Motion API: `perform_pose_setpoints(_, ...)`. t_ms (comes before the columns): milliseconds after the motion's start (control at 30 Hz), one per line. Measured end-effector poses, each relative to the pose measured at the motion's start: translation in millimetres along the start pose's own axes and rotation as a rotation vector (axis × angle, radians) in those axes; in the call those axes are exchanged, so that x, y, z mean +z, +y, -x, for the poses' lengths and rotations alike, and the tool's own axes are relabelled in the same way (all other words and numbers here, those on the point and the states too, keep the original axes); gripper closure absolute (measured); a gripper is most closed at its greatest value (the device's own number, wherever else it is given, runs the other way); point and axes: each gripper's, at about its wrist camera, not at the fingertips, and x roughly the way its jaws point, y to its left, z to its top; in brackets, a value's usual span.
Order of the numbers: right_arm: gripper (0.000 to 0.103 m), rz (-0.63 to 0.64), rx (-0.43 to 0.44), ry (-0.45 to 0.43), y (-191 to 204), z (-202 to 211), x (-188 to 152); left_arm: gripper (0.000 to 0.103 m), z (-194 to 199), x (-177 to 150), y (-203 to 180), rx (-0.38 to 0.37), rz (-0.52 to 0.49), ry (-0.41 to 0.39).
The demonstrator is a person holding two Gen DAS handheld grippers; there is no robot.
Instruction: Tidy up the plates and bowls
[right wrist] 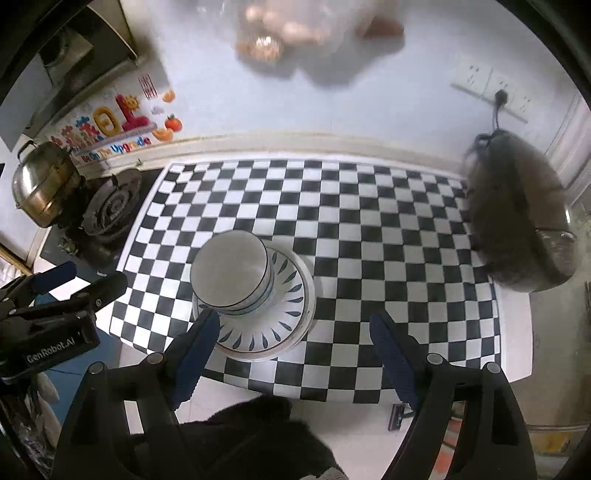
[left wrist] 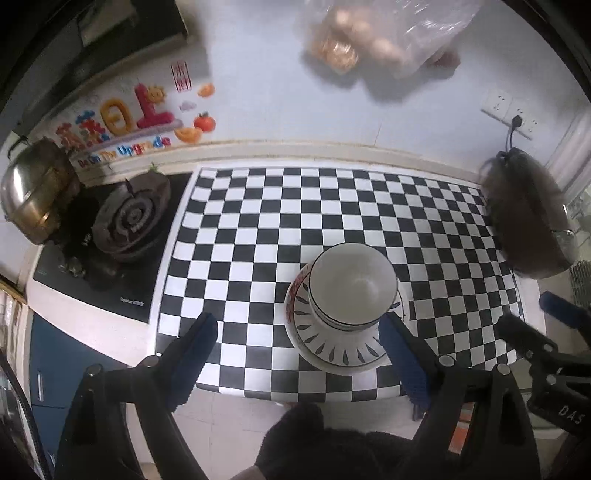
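White bowls (left wrist: pixel 352 282) with dark rims are nested and stand on stacked plates (left wrist: pixel 334 350) with a dark leaf pattern, near the front edge of the checkered mat (left wrist: pixel 332 206). The same bowls (right wrist: pixel 231 271) and plates (right wrist: pixel 280 317) show in the right wrist view. My left gripper (left wrist: pixel 299 336) is open and empty, its right finger close beside the stack. My right gripper (right wrist: pixel 295 334) is open and empty, its left finger at the plates' front left rim. The right gripper also shows at the left view's right edge (left wrist: pixel 543 328), and the left gripper at the right view's left edge (right wrist: pixel 66 288).
A gas burner (left wrist: pixel 129 218) and a steel pot (left wrist: pixel 33 192) stand at the left. A dark rice cooker (left wrist: pixel 528 221) stands at the right, plugged into a wall socket (left wrist: pixel 509 110). A plastic bag of food (left wrist: pixel 380 33) hangs on the wall.
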Motion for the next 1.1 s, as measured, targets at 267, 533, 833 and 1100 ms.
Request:
perform_pose_setpoints(267,0.017,-0.003,-0.005,-0.131,-8,69,-30,0.014,70,-32,-21,0.005,-0.013,-0.114)
perform_pose_setpoints(533,0.017,0.01,-0.009,-0.303,-6,158,-74,0.014,145,-69,-33,0.029,-0.01,-0.25)
perform_pose_setpoints(833,0.017,0.023,-0.04,-0.381,4,226,-122,0.014,201,-111,-32,0.044,-0.009,-0.289)
perform_pose_setpoints(1100,0.017,-0.012,-0.093,-0.411,19,263,-159,0.014,226,-135,-20,0.019,-0.021,-0.325)
